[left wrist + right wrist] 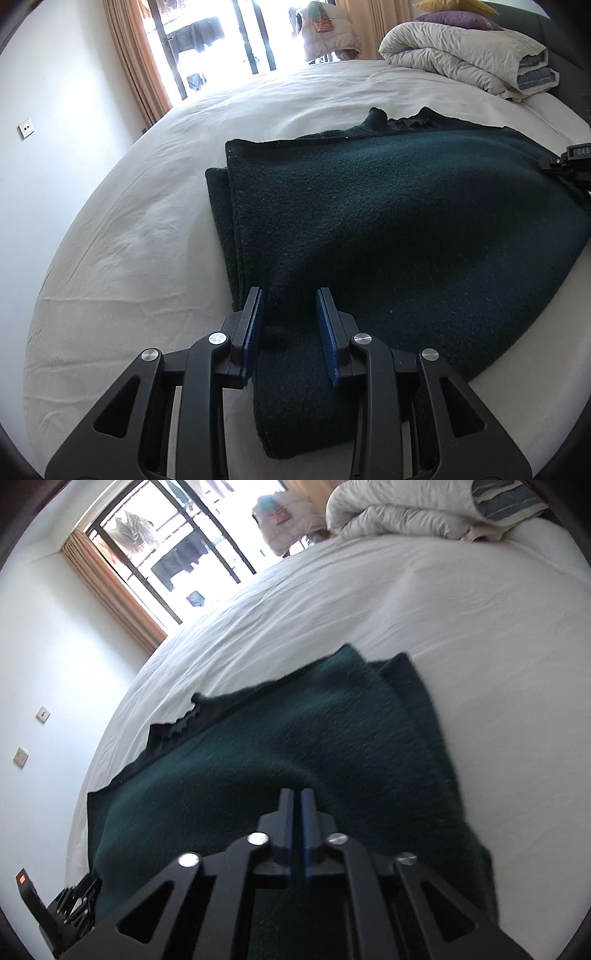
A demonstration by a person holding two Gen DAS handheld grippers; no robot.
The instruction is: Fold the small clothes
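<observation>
Dark green knit, a sweater (pixel 388 221), lies partly folded on the white bed (pixel 129 221), one side already doubled over so two edges stack just left of the left tool (pixel 290 328). That tool is released: its blue pads (pixel 255 325) stand apart, straddling a thick fold of the hem that runs back between them and under the frame. The right tool (pixel 297 834) sits low over the cloth with its pads pressed nearly together; whether any knit is pinched in the thin gap cannot be told, since the view is blurred and the fabric passes beneath the linkage.

Judging by the layers, the fold is mid-way, and the next lift calls for both corners to rise together. Risk lies in the left tool closing on only the top layer, so the stacked edge beside it slides out of line. Thick wool may also bunch between the pads and slip free mid-swing. If the right tool holds nothing, one side would drag and skew the whole fold. Beyond both tools, the rumpled duvet (pixel 465 55) is well apart.
</observation>
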